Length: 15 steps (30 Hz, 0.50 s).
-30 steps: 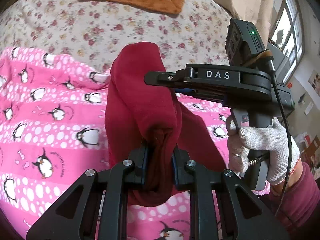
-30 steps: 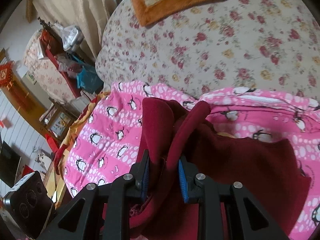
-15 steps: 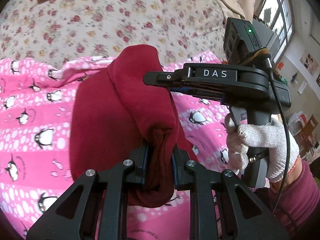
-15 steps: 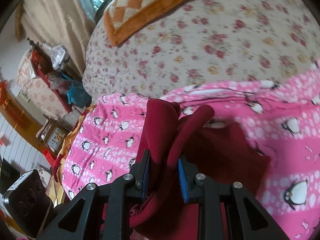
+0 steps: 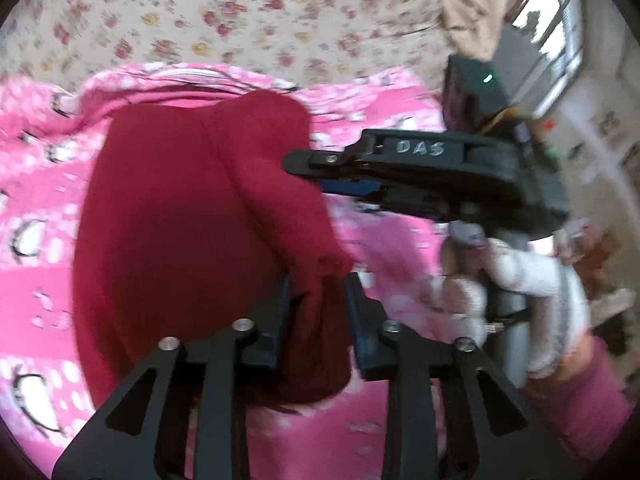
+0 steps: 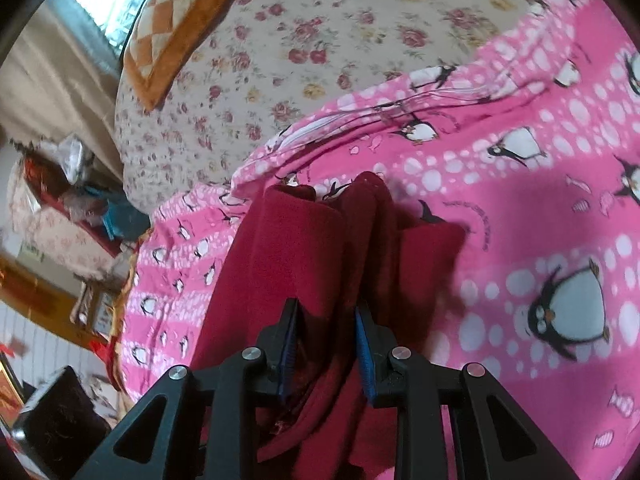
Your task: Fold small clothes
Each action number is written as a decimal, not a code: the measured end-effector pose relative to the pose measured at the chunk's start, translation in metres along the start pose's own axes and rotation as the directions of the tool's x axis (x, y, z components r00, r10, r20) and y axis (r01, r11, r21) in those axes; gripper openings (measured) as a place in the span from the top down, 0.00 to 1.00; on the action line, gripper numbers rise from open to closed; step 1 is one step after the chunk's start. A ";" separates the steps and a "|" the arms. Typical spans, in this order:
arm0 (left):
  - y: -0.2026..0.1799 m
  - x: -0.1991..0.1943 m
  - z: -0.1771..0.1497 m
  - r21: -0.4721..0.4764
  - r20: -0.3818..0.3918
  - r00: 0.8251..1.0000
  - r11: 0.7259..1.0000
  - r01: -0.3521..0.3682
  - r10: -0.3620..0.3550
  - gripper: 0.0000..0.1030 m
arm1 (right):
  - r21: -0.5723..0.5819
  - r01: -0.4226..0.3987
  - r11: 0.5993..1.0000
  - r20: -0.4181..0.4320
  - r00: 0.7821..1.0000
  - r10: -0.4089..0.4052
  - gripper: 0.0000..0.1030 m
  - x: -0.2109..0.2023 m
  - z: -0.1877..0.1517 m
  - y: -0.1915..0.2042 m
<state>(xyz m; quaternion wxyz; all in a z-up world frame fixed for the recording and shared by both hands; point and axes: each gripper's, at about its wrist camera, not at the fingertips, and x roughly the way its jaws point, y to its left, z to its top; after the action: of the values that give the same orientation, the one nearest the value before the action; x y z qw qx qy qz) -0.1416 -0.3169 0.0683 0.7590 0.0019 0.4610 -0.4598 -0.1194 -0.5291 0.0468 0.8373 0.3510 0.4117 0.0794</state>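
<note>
"DAS" in white on the right tool (image 5: 304,159)

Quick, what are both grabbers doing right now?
Left gripper: jaws have just been opening, red garment loose between them.
Right gripper: shut on the red garment.

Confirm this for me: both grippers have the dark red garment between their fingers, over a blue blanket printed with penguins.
One thing is off: the blanket is pink, not blue, as the right wrist view shows plainly. The rest stands: the dark red garment is between the fingers of the left gripper and the right gripper, over that penguin print.
</note>
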 end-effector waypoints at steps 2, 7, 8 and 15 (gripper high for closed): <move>0.001 -0.013 0.000 -0.003 -0.001 0.998 0.998 0.055 -0.055 0.61 | -0.012 0.020 1.000 0.014 1.000 -0.019 0.68 -0.009 -0.003 0.007; 0.004 -0.053 -0.006 0.056 0.040 0.999 0.998 0.013 -0.015 0.61 | -0.075 -0.028 0.997 0.012 1.000 0.029 0.56 -0.027 -0.019 0.030; 0.008 -0.061 -0.007 0.061 0.055 0.998 0.998 -0.024 0.020 0.61 | -0.086 -0.028 0.996 0.005 1.000 0.028 0.55 -0.026 -0.022 0.034; 0.037 -0.062 -0.011 -0.018 0.056 0.990 0.991 -0.133 0.133 0.61 | -0.246 0.089 0.965 -0.037 0.994 -0.101 0.60 -0.004 -0.052 0.060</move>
<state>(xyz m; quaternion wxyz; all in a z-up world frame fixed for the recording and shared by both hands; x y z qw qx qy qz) -0.1326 -0.2474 0.0895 0.8007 0.0143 0.4413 -0.4049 -0.1517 -0.4595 0.0670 0.8666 0.2230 0.4355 0.0978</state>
